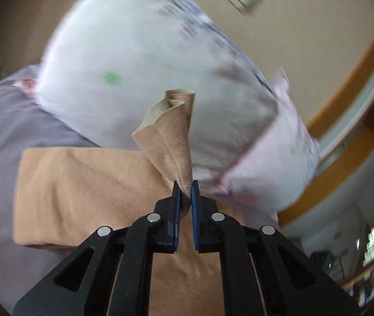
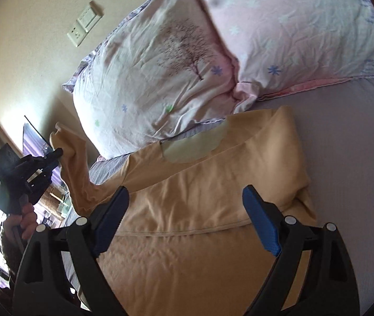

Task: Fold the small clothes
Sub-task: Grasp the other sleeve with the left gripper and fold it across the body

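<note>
A peach long-sleeved top (image 2: 187, 200) lies on the grey bed sheet (image 2: 344, 142), neckline toward the pillows, its right side folded over the body. My left gripper (image 1: 185, 189) is shut on the end of the top's sleeve (image 1: 171, 137) and holds it lifted off the bed. The same gripper (image 2: 58, 155) and raised sleeve (image 2: 74, 168) show at the left of the right wrist view. My right gripper (image 2: 185, 200) is open and empty, hovering over the middle of the top.
Two patterned pillows (image 2: 160, 84) (image 2: 292, 26) lie at the head of the bed just beyond the top. A beige wall with a switch plate (image 2: 84, 23) is behind them. The bed's left edge drops off beside the lifted sleeve.
</note>
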